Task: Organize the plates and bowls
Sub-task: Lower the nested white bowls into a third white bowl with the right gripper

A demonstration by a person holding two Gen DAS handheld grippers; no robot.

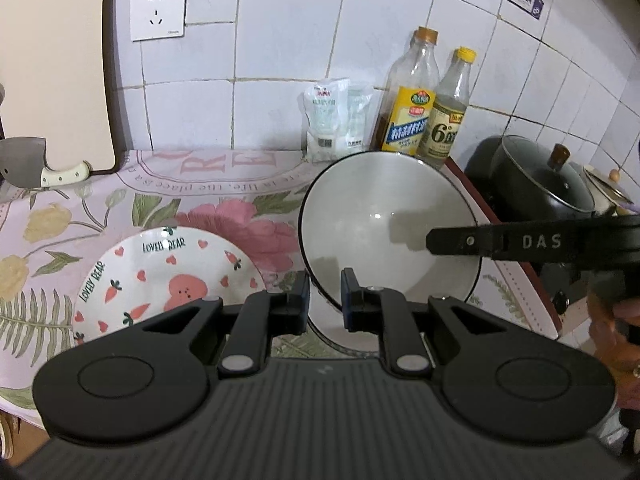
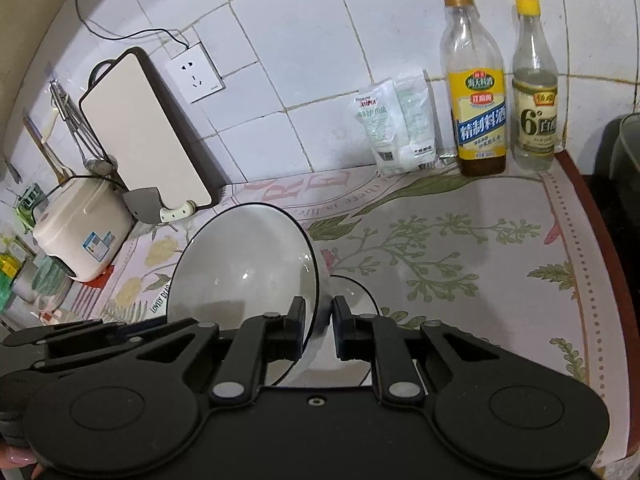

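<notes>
This is a home kitchen. A white-tiled wall (image 1: pixel 280 40) with a socket (image 1: pixel 158 10) backs a counter under a floral cloth (image 2: pixel 460 248), where a cutting board (image 2: pixel 148 128), a cleaver (image 1: pixel 24 164) and two condiment bottles (image 2: pixel 478 92) stand. A rice cooker (image 2: pixel 80 232) and hanging utensils (image 2: pixel 72 120) sit at one end, a lidded black pot (image 1: pixel 536 180) at the other.

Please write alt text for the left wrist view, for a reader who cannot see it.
The left tool grips the near rim of a tilted white bowl, while the right tool reaches into it from the right. A Lovely Bear plate lies to the left on the floral tablecloth.
</notes>
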